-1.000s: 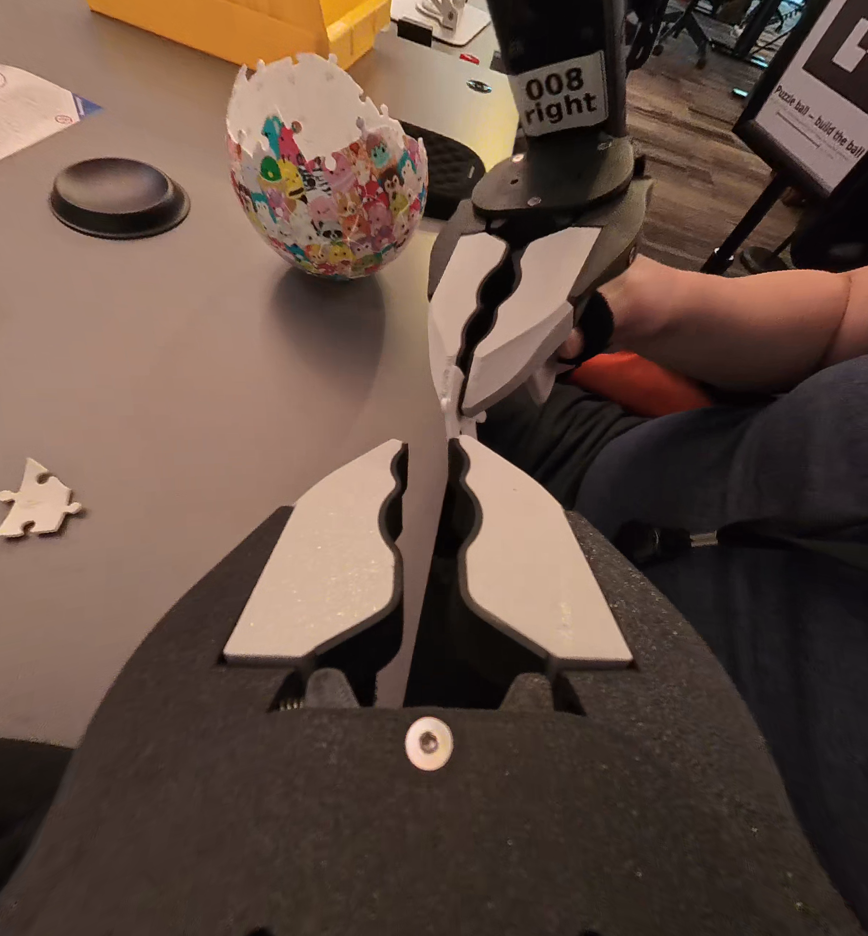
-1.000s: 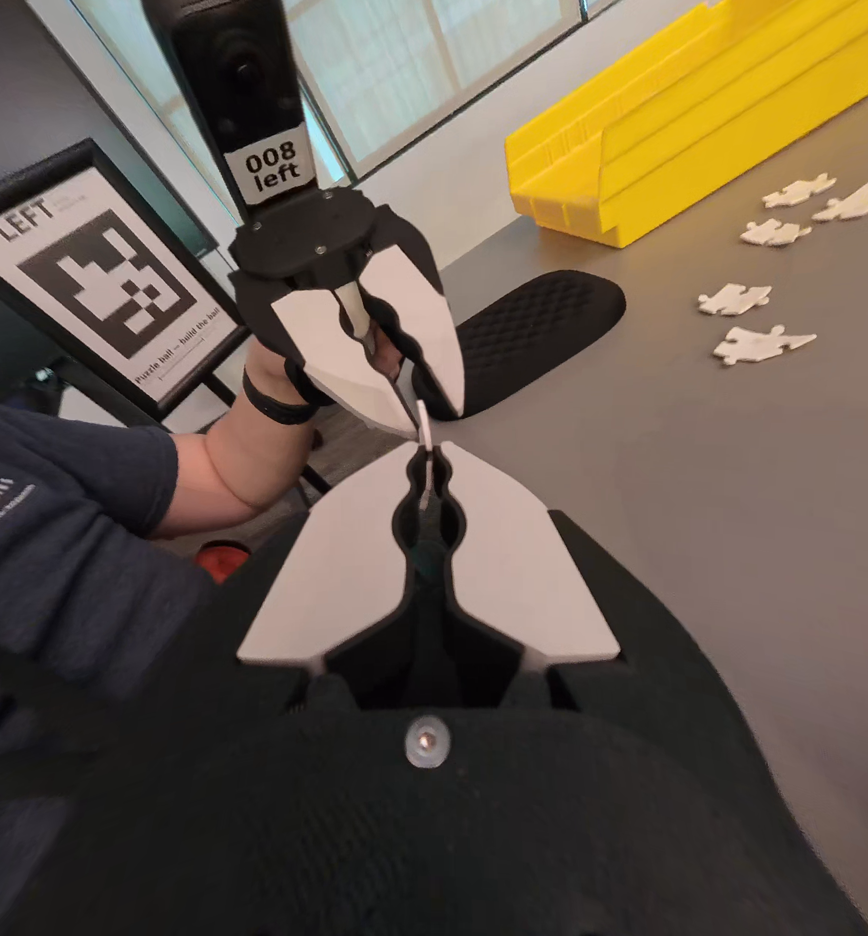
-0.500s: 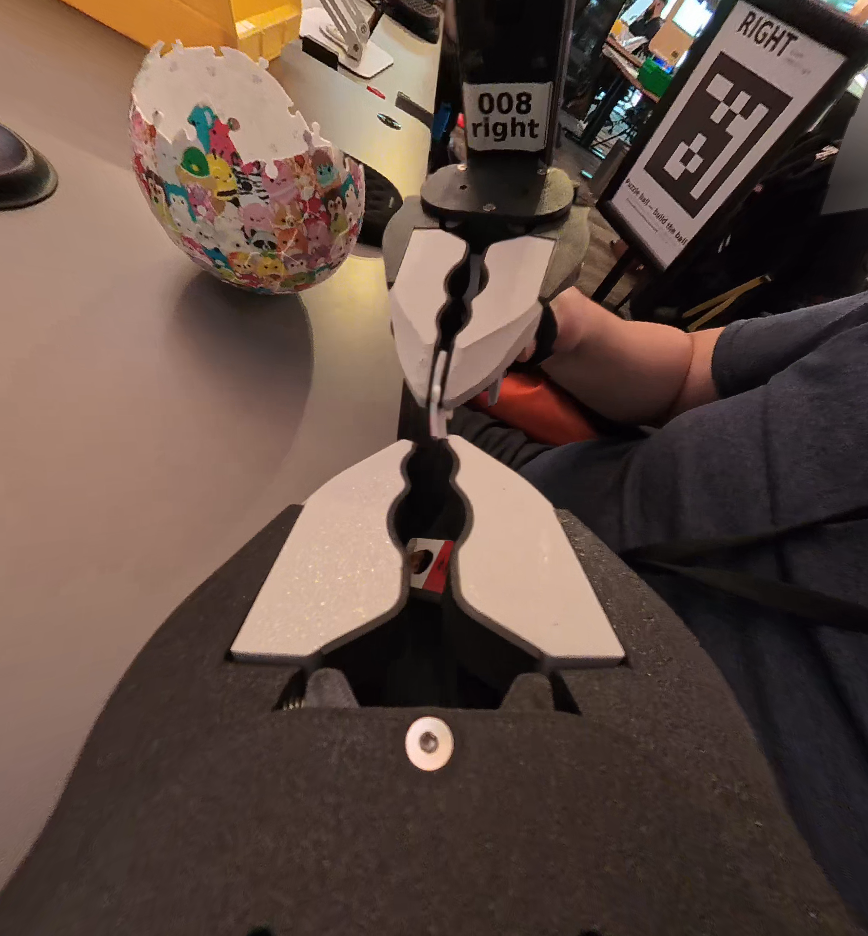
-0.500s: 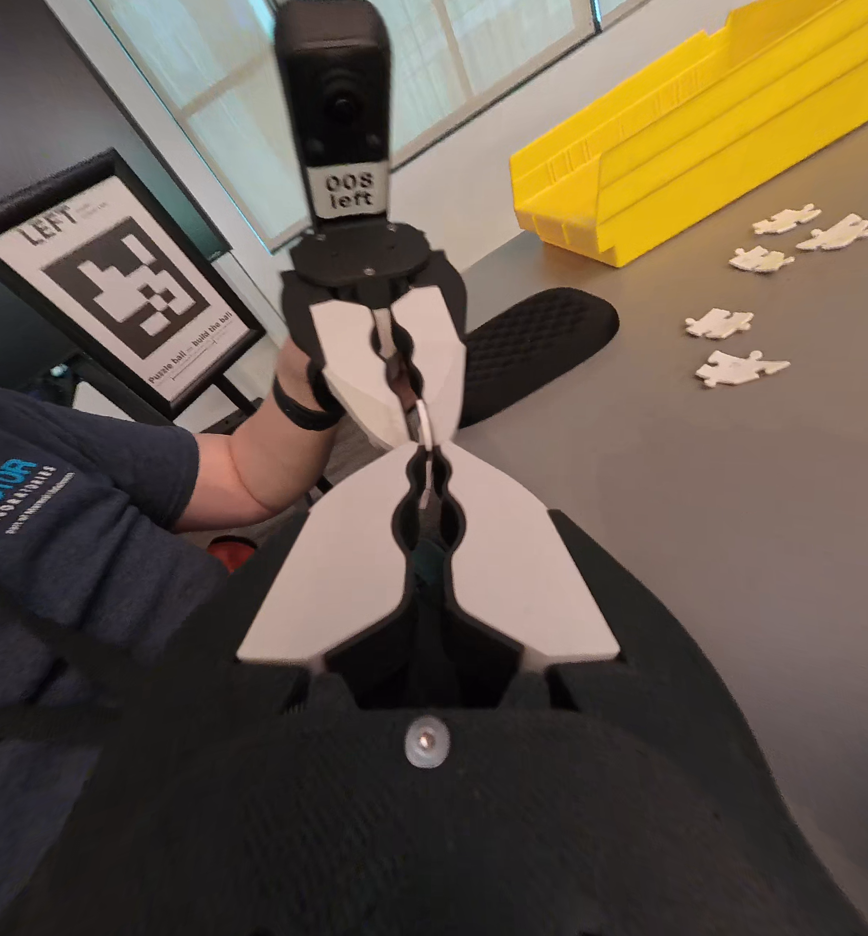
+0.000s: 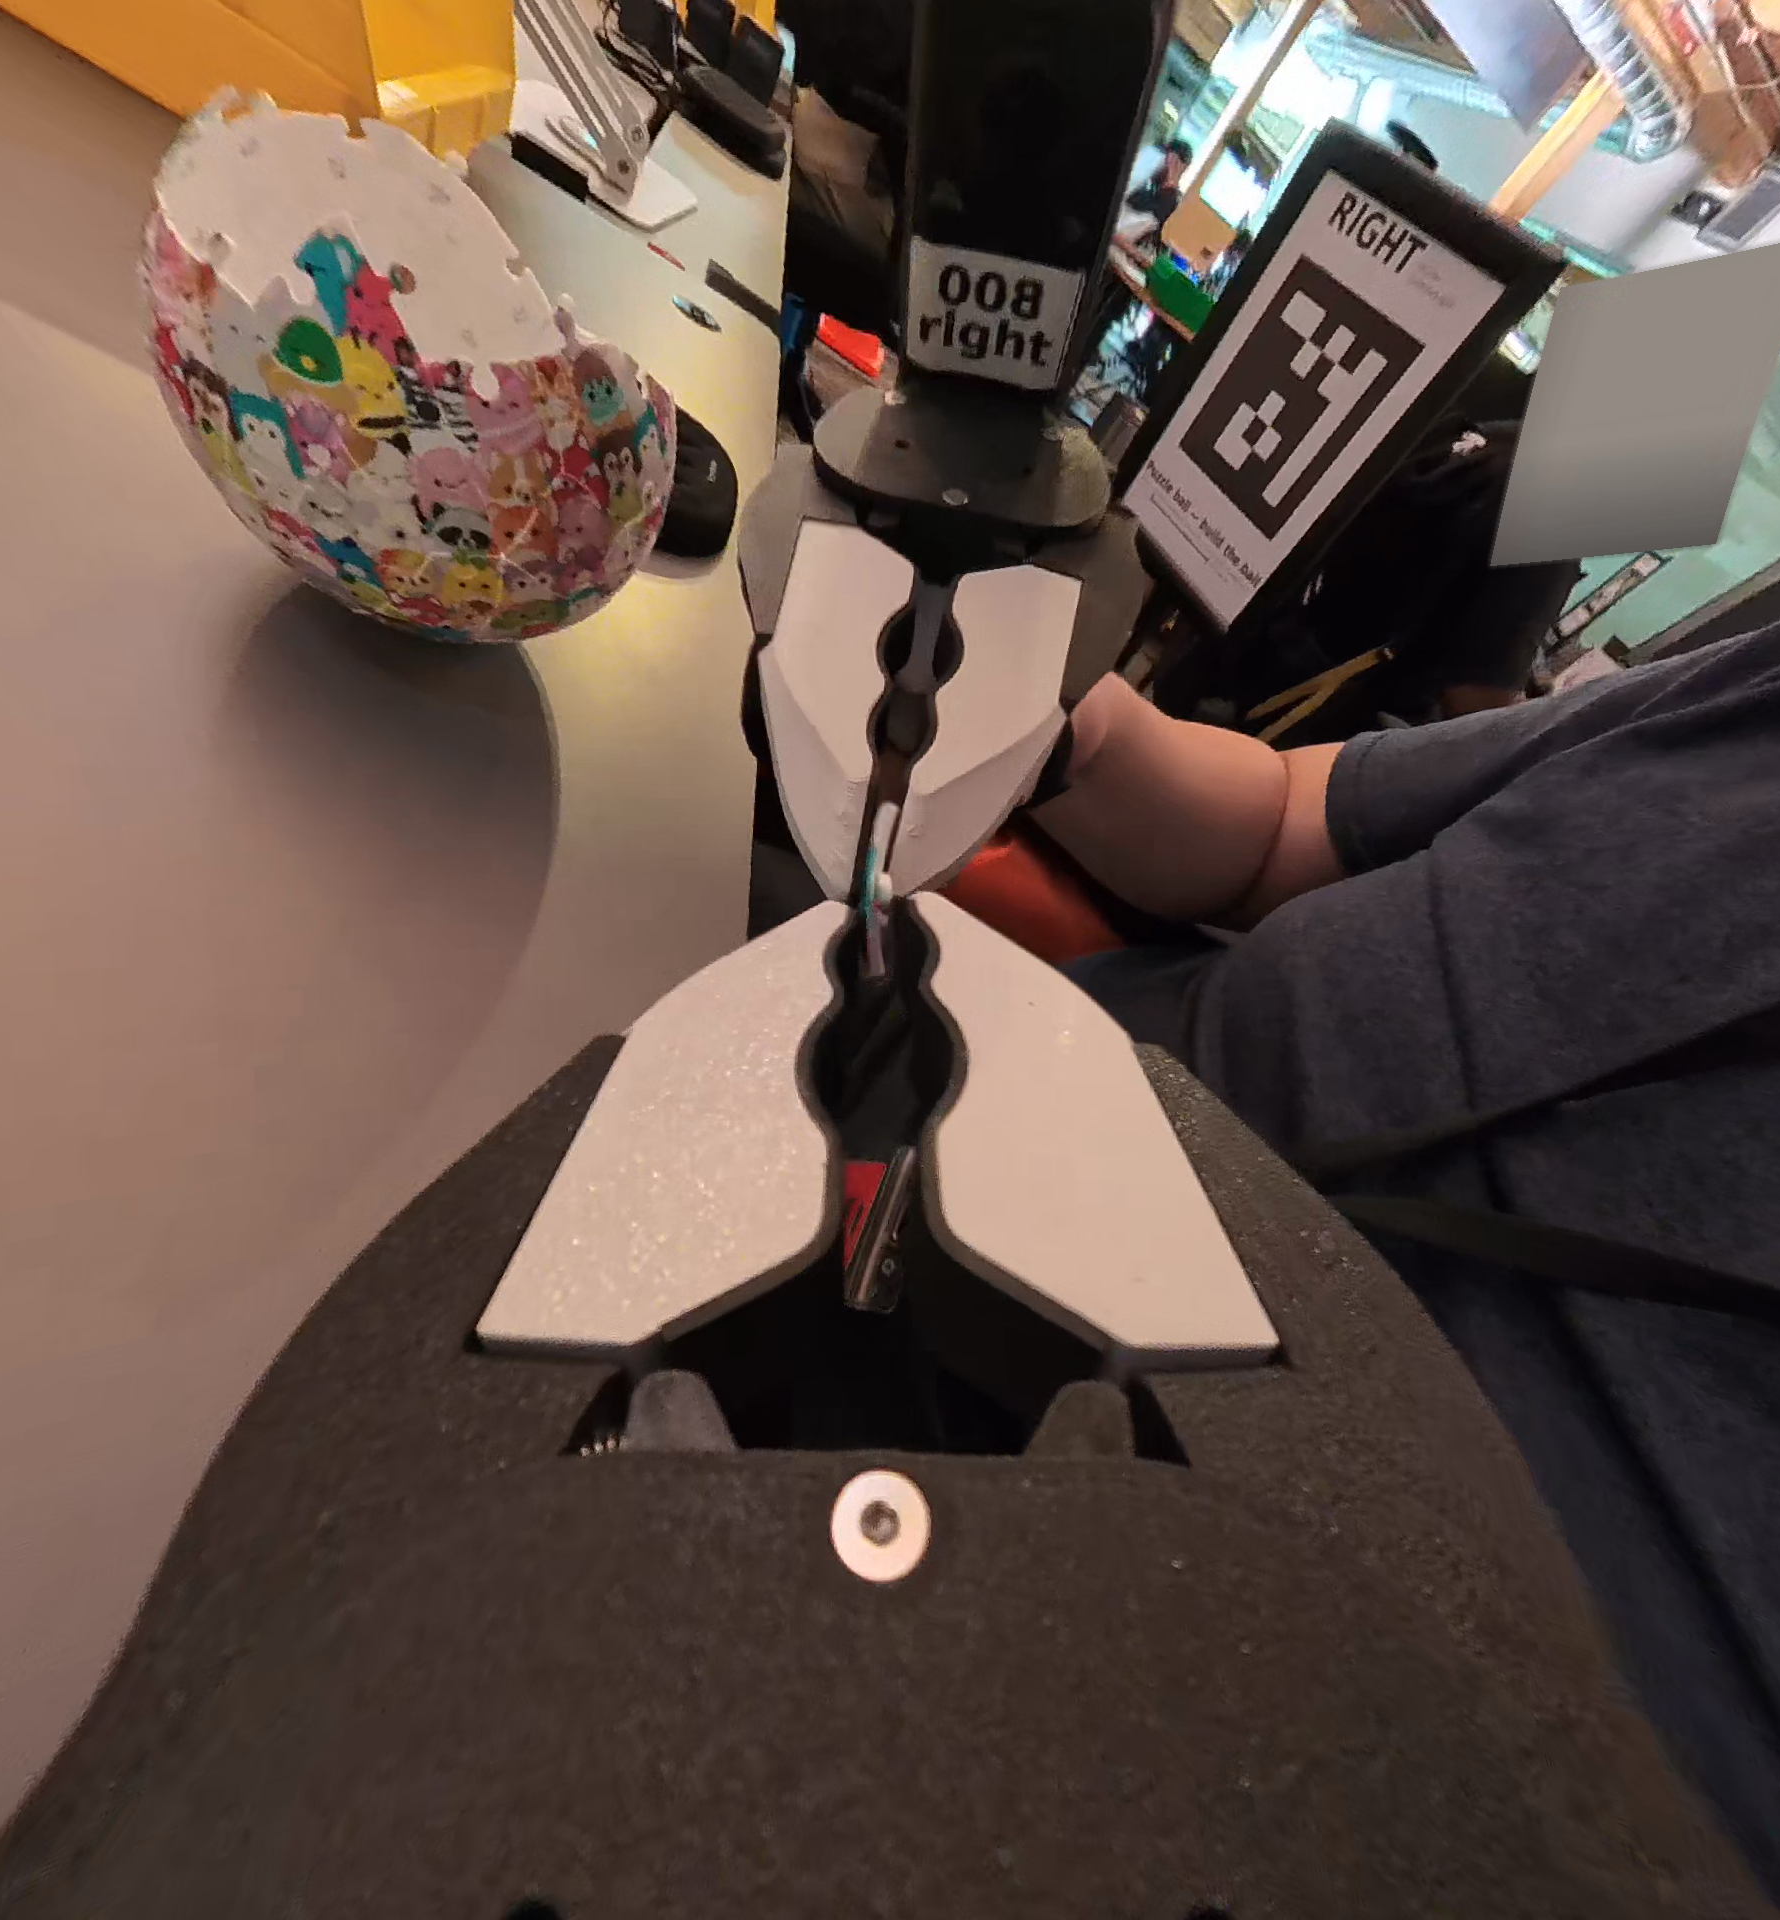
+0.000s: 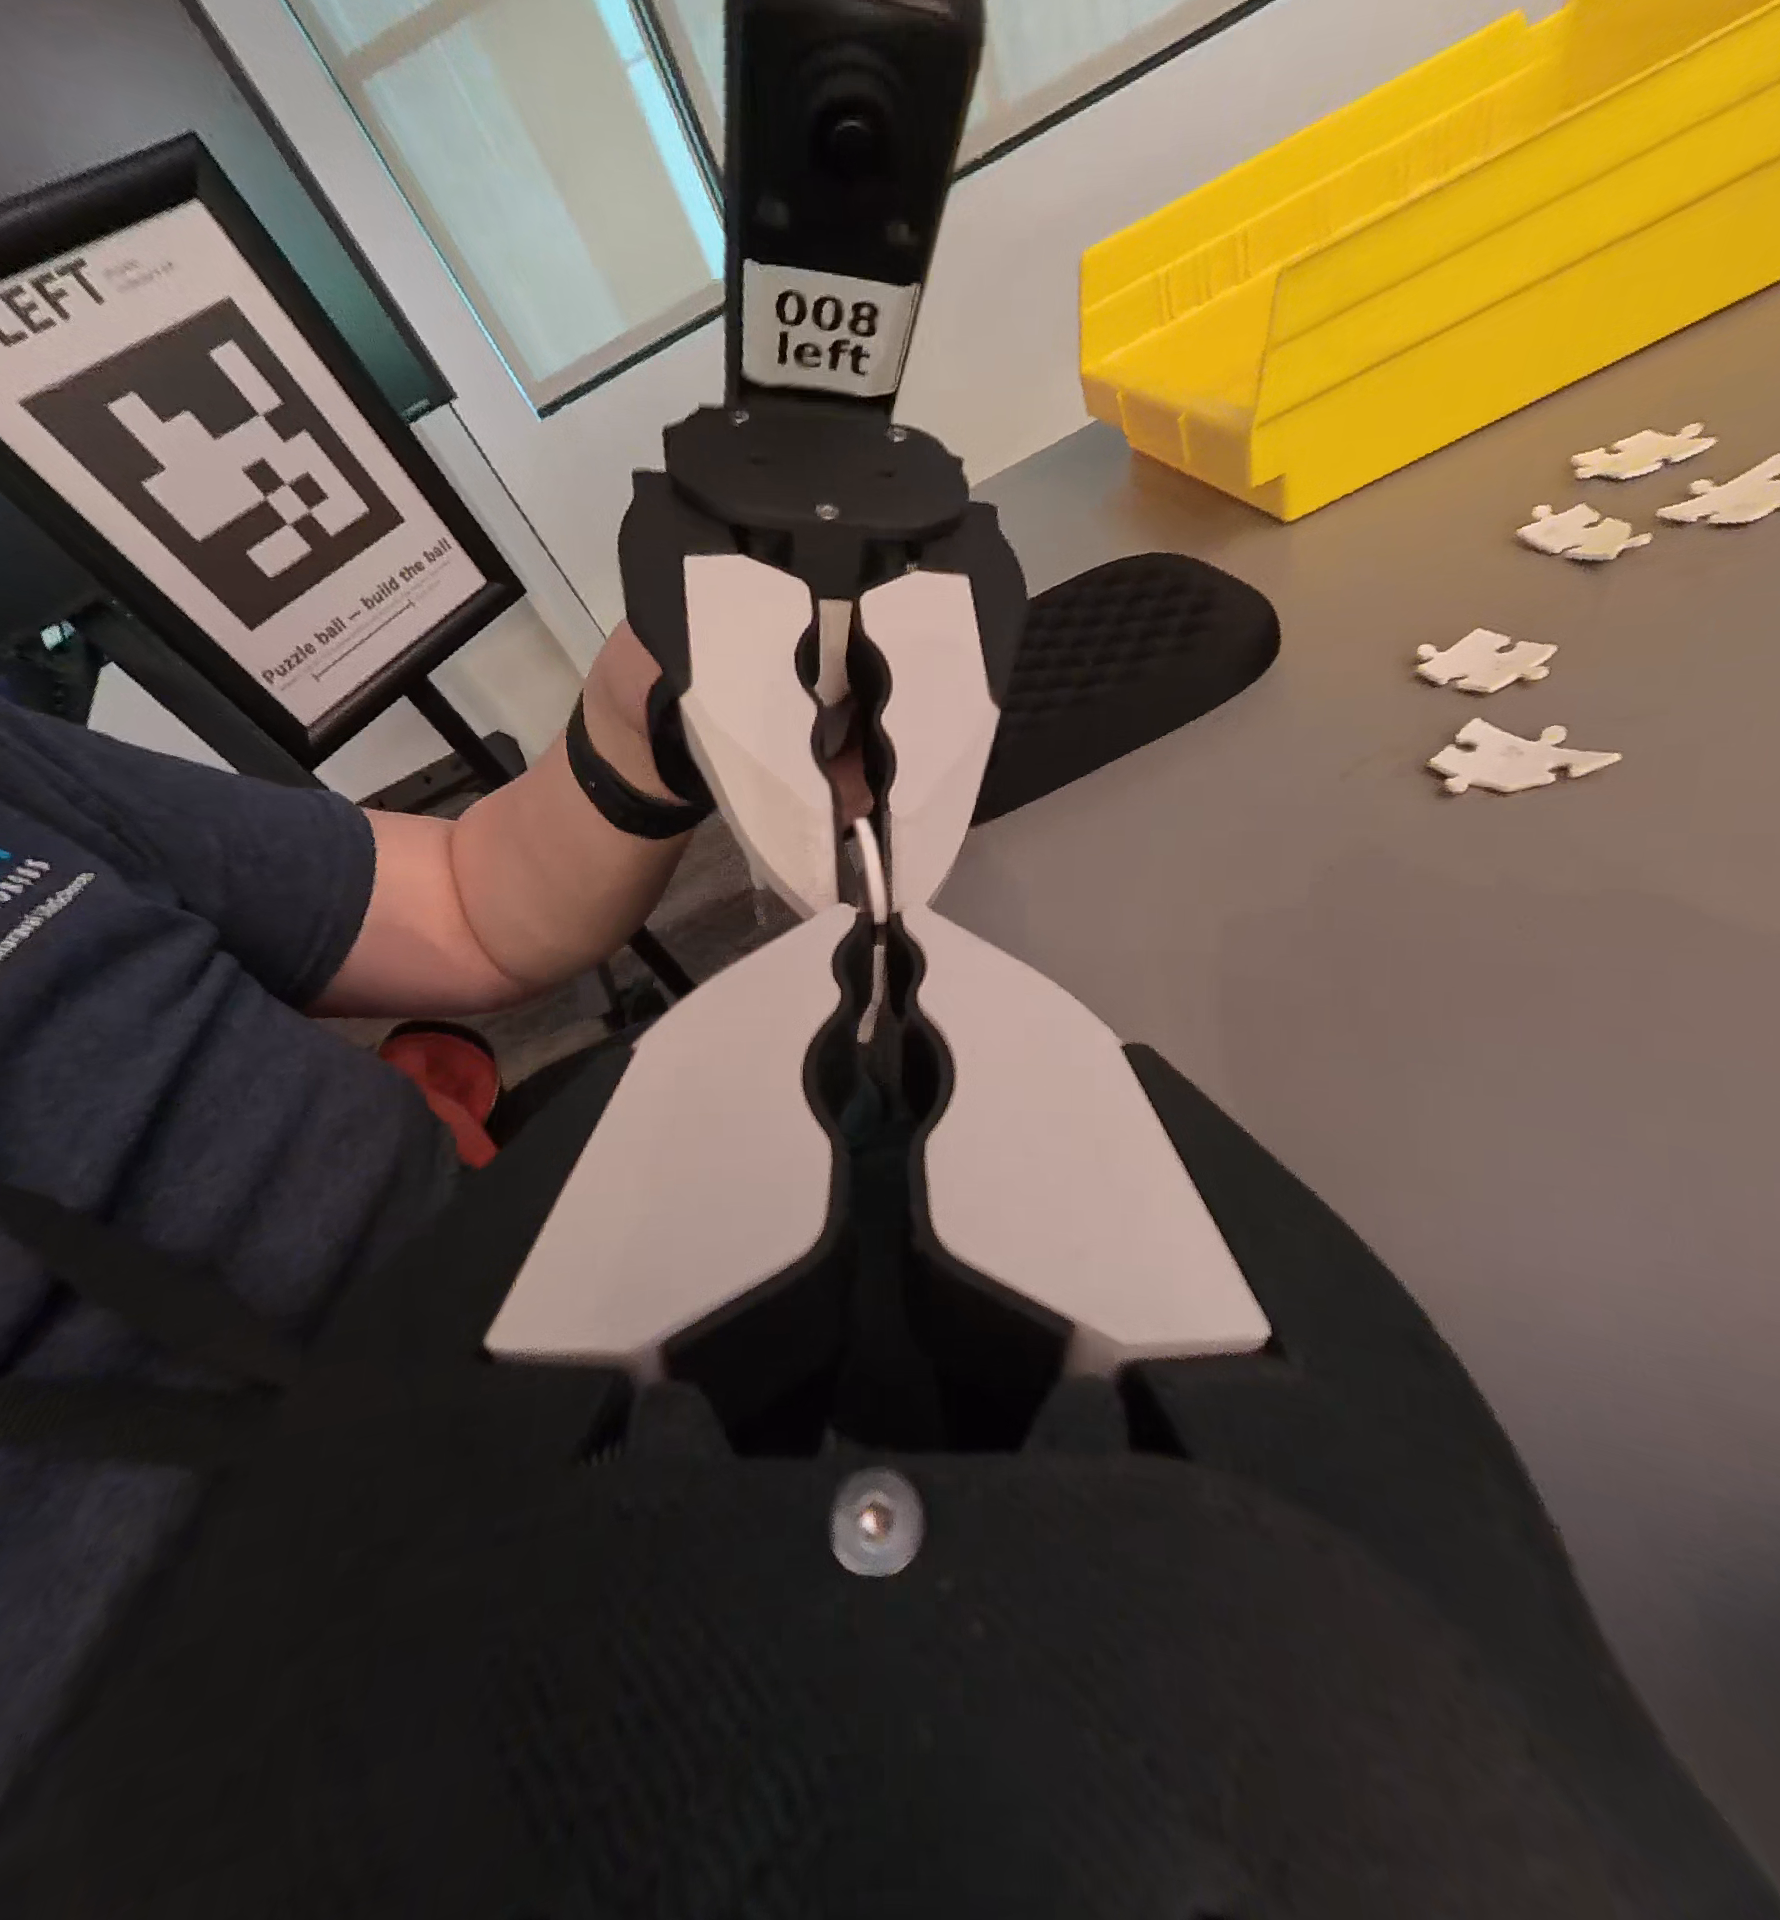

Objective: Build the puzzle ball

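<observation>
At frame centre, the left gripper (image 5: 878, 914) has closed tip-to-tip with the right gripper (image 5: 881, 883), both pinching one puzzle piece (image 5: 875, 883), so a handover looks underway.

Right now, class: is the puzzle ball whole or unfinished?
Unfinished. The puzzle ball is an open half-shell resting on the table, its white inside and jagged rim showing.

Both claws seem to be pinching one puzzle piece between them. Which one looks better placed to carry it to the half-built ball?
Probably the left gripper: the puzzle ball sits on its side of the table. The right gripper faces away, toward loose pieces.
</observation>
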### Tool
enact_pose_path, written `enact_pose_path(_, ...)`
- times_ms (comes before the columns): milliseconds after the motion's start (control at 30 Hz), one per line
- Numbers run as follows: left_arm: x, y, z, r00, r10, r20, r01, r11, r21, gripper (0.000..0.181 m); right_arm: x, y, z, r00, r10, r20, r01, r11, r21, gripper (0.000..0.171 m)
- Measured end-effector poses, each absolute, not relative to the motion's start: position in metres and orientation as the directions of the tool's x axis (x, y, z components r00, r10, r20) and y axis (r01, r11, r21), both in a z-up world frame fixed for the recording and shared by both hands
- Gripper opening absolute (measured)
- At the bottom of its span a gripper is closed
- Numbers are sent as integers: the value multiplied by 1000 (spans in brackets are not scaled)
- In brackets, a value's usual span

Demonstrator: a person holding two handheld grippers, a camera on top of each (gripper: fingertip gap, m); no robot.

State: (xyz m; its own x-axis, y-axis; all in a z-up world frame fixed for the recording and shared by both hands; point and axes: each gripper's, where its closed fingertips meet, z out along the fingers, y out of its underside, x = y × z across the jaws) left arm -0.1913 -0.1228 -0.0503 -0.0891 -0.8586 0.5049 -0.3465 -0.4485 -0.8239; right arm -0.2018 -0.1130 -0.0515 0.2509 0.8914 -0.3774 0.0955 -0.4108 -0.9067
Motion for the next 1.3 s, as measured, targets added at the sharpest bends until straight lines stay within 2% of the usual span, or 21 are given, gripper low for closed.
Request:
enact_pose_path(100, -193, -117, -42, -75, -853, 516, -296, -476, -828, 2, -196, -110, -37, 222, 878, -425, -7, -434, -901, 7)
enact_pose_path(233, -196, -110, -40, -47, -836, 547, -269, -517, -813, 2, -173, -99, -28, 299, 866, -401, -68, -400, -914, 8)
enact_pose_path(533, -189, -121, -45, -74, -833, 549, -278, -511, -813, 2, -190, -116, -43, 259, 842, -474, 8, -493, -870, 13)
enact_pose_path(667, -179, -132, -50, -102, -836, 539, -293, -492, -820, 2, -186, -127, -46, 242, 829, -505, -12, -518, -856, 8)
enact_pose_path(700, -175, -135, -51, -110, -836, 537, -298, -488, -820, 2, -181, -128, -49, 264, 826, -498, -15, -512, -859, 4)
enact_pose_path(900, -150, -149, -59, -165, -838, 520, -348, -444, -826, 2, -156, -142, -57, 291, 782, -552, -49, -564, -825, 4)
enact_pose_path(1300, -125, -144, -55, -226, -842, 490, -342, -403, -849, 2, -132, -136, -58, 413, 769, -487, -24, -525, -851, 3)
